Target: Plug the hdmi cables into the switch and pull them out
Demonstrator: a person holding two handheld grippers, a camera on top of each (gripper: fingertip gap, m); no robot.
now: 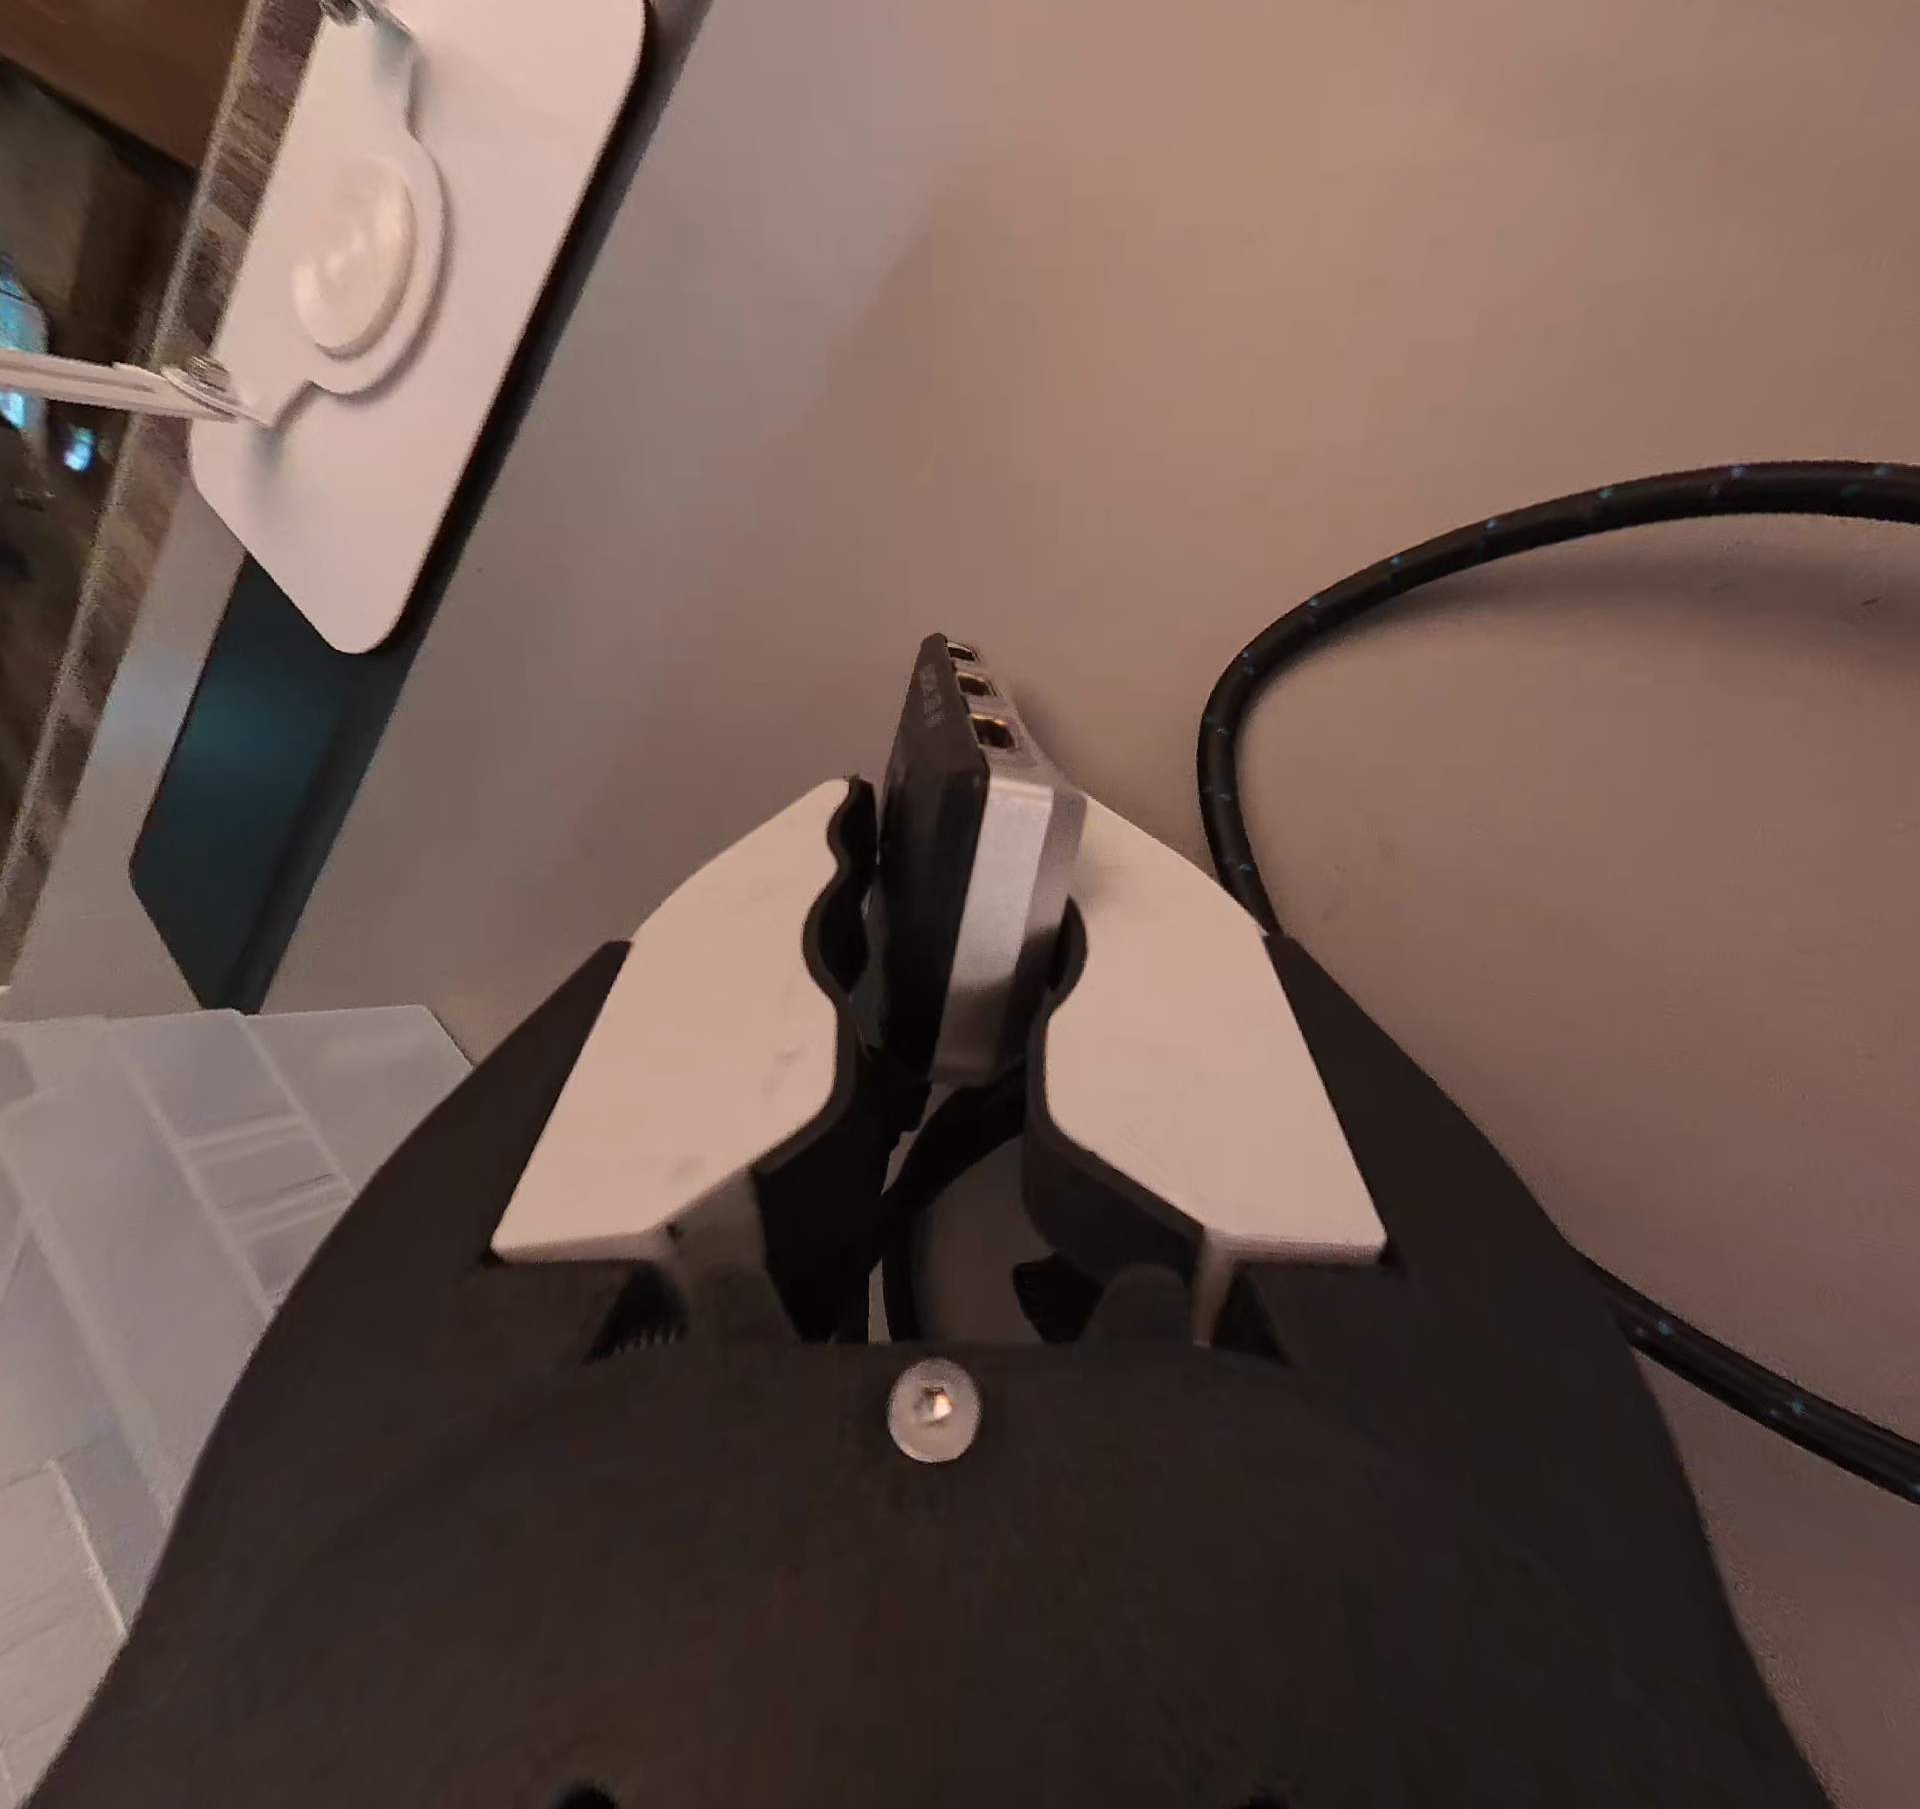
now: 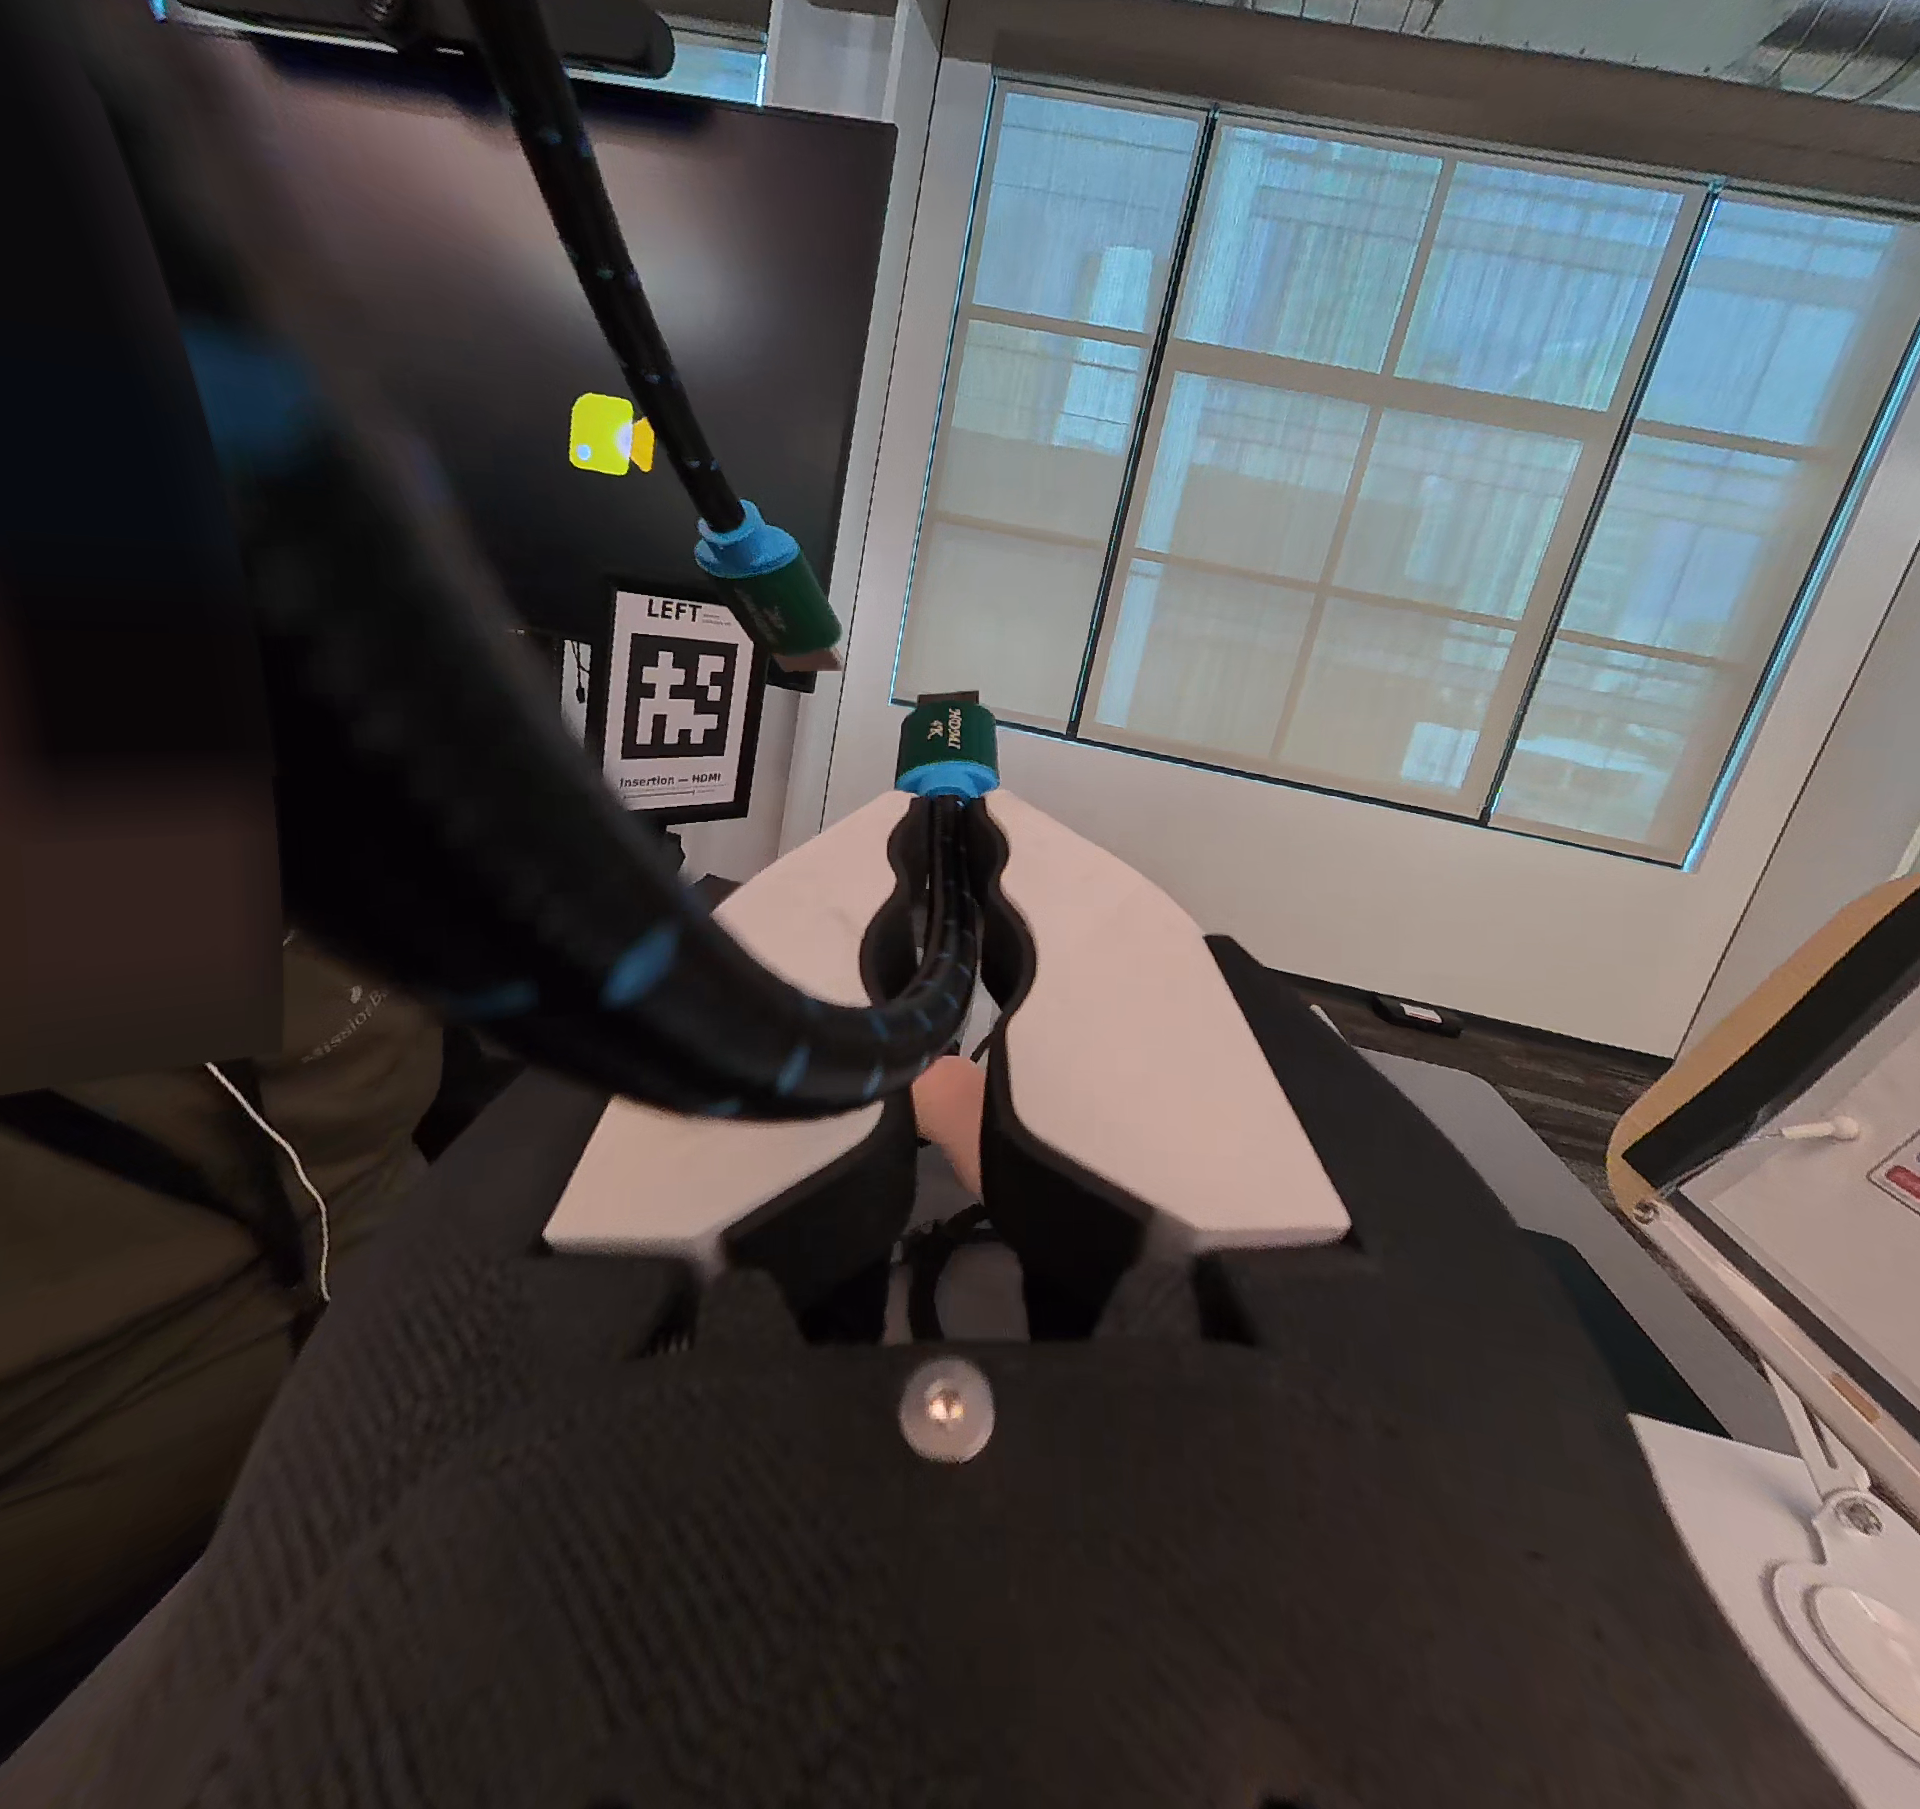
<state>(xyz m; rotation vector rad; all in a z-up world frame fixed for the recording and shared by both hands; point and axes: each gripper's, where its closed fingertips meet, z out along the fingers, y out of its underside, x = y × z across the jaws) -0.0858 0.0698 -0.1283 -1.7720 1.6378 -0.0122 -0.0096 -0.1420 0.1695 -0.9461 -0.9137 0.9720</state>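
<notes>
**Both pieces in hand, nothing plugged in yet**

Your left gripper [image 1: 961, 918] is clamped on the switch [image 1: 971, 824], held on edge above the tabletop [image 1: 1351, 305], its three visible ports empty. Your right gripper [image 2: 951, 886] is closed on a braided cable [image 2: 940, 938] just behind its green plug [image 2: 945, 736], raised well off the table. A second plug [image 2: 784, 601] dangles free nearby. All insertions and pull-outs appear to remain.
</notes>
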